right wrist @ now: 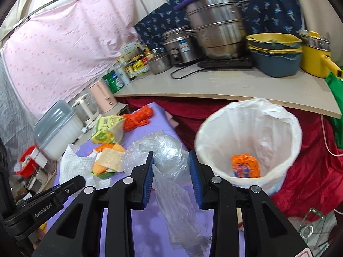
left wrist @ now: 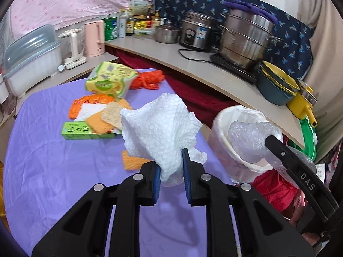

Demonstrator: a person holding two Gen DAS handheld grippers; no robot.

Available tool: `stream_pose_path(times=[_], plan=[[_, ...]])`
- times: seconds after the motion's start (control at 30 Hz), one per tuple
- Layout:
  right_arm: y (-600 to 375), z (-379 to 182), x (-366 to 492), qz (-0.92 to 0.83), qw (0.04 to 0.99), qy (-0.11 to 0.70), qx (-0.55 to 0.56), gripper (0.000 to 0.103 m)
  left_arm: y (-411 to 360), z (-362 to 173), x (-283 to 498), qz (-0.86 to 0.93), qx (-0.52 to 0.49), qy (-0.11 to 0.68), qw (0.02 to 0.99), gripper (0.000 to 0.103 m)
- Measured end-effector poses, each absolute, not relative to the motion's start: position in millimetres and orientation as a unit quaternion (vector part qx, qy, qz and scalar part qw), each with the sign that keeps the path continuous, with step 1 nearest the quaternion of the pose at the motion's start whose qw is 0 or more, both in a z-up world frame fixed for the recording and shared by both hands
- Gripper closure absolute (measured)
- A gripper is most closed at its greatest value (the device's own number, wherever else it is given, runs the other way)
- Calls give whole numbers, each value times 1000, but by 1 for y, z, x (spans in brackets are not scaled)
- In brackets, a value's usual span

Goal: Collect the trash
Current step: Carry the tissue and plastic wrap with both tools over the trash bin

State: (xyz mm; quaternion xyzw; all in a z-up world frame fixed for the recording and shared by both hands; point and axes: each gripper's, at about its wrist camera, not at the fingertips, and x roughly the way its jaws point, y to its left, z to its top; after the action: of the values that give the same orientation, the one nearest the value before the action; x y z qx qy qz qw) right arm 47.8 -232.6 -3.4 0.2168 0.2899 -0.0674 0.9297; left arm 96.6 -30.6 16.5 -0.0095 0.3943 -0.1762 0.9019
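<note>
The left gripper (left wrist: 171, 167) sits low in the middle of the left wrist view, and its blue fingers (left wrist: 157, 178) are clamped on a crumpled white foam sheet (left wrist: 159, 126) that sticks up above the purple desk (left wrist: 53, 171). The right gripper (right wrist: 171, 171) sits low in the middle of the right wrist view, and its fingers (right wrist: 148, 180) are clamped on a wad of clear plastic wrap (right wrist: 169, 160), with a long loose end hanging down between them. In the left wrist view this same wrap (left wrist: 250, 132) is at the right of the frame, in front of the mouth of the trash bin (left wrist: 225, 128). The trash bin (right wrist: 276, 124) has a white bag inside it and stands past the right edge of the desk, right of center in the right wrist view. An orange wrapper (right wrist: 245, 165) lies at the bottom of the bin. More trash lies on the desk at the middle left of the left wrist view: a green box (left wrist: 85, 131), orange and tan sponges (left wrist: 105, 120), a yellow-green snack bag (left wrist: 109, 79) and an orange net (left wrist: 150, 79). Behind, in the upper part of the frame, a long counter (left wrist: 214, 70) holds a big steel pot (left wrist: 246, 40), a rice cooker (left wrist: 199, 32) and a pink kettle (left wrist: 94, 38).
</note>
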Motion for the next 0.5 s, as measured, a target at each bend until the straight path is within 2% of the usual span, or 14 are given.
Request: stream_pose_path(times=[0.5], plan=[[-320, -17, -2, -155, 915, 273, 253, 73, -127, 15, 78, -254, 42, 394, 882, 85]])
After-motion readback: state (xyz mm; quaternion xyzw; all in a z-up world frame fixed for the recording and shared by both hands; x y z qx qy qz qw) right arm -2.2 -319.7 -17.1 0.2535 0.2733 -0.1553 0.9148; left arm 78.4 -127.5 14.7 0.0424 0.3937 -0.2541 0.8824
